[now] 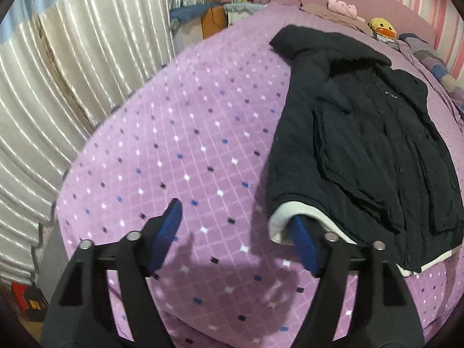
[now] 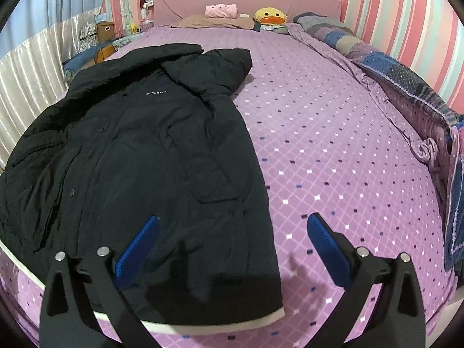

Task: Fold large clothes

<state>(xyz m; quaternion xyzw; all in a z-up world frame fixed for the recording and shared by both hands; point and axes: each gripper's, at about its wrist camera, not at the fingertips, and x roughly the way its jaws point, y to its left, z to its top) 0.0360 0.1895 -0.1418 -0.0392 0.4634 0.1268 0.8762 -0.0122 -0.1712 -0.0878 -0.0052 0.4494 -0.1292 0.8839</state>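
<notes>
Left wrist view: left gripper (image 1: 236, 232) spread wide, one fingertip hidden inside the black coat (image 1: 368, 133) cuff. Right gripper (image 2: 233, 235) gapes over the coat's hem at the bed (image 2: 333, 156) foot edge.

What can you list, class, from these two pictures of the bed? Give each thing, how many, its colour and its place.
coat: one, black with white lining at the hem, spread flat on the bedspread.
bedspread: one, purple with small diamonds, covering the bed.
duck plush: one, yellow with orange bill, at the headboard.
pink bundle: one, pink, beside the duck plush.
patchwork quilt: one, blue, grey and purple, along the striped wall.
curtain: one, shiny white, beside the bed.
left tongs: one, black with blue pads, open, by the coat's cuff.
right tongs: one, same colours, open, above the hem.
</notes>
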